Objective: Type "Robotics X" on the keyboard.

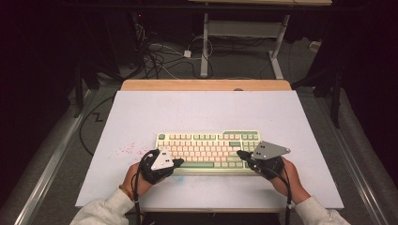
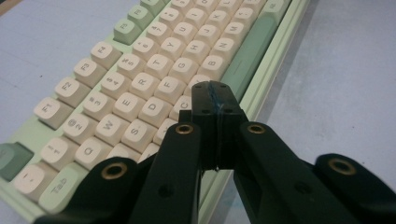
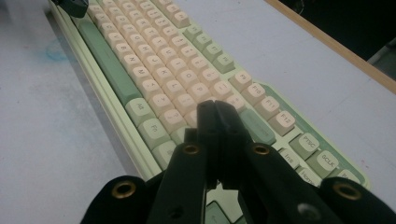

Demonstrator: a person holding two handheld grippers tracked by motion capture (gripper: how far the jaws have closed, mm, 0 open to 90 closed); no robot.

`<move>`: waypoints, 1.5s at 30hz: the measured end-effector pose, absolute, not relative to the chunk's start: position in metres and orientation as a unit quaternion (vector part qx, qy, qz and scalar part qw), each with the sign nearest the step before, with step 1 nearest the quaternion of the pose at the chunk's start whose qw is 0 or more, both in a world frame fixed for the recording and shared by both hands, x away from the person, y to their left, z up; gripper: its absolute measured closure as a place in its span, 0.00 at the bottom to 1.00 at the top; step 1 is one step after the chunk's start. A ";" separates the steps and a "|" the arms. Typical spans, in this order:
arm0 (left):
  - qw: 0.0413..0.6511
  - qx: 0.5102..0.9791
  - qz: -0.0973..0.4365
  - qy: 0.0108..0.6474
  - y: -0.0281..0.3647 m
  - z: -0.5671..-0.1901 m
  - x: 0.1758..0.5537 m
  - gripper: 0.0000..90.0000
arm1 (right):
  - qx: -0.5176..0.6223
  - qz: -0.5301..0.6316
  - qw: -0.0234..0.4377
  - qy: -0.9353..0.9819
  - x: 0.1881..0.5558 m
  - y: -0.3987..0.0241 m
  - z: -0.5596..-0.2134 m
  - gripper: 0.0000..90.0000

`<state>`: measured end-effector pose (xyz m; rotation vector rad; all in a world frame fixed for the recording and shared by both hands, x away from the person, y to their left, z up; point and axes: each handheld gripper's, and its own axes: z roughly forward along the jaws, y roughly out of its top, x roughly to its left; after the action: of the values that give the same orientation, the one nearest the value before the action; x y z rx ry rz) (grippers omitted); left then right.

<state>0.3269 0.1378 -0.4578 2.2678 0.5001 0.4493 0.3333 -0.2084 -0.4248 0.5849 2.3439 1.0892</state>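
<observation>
A keyboard (image 1: 209, 145) with cream and green keys lies on the white table top (image 1: 187, 108), a little toward the near edge. My left gripper (image 1: 178, 162) is at its front left corner, shut, with nothing between the jaws. In the left gripper view the closed tips (image 2: 215, 95) hang over the bottom letter row of the keyboard (image 2: 140, 70), beside the green space bar (image 2: 250, 51). My right gripper (image 1: 240, 153) is at the keyboard's front right, also shut and empty. In the right gripper view its tips (image 3: 215, 109) sit over the right-hand keys of the keyboard (image 3: 154, 56).
A wooden strip (image 1: 206, 85) runs along the table's far edge. Beyond it, cables (image 1: 159, 56) lie on the floor beside the white legs (image 1: 204, 47) of another desk. Faint red specks (image 1: 126, 150) mark the table left of the keyboard.
</observation>
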 end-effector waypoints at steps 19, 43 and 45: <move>0.391 0.872 0.207 0.209 0.153 -0.446 0.326 0.85 | 0.223 0.369 0.234 0.872 0.341 -0.205 -0.437 1.00; 0.387 0.854 0.247 0.242 0.175 -0.436 0.329 0.26 | 0.233 0.325 0.227 0.888 0.351 -0.196 -0.454 1.00; 0.386 0.856 0.245 0.241 0.178 -0.435 0.329 0.31 | 0.232 0.322 0.227 0.889 0.351 -0.196 -0.453 1.00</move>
<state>0.3287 0.1778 -0.4348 2.1790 0.6134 0.6233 0.3515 -0.1958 -0.4532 0.6382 2.4505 0.8878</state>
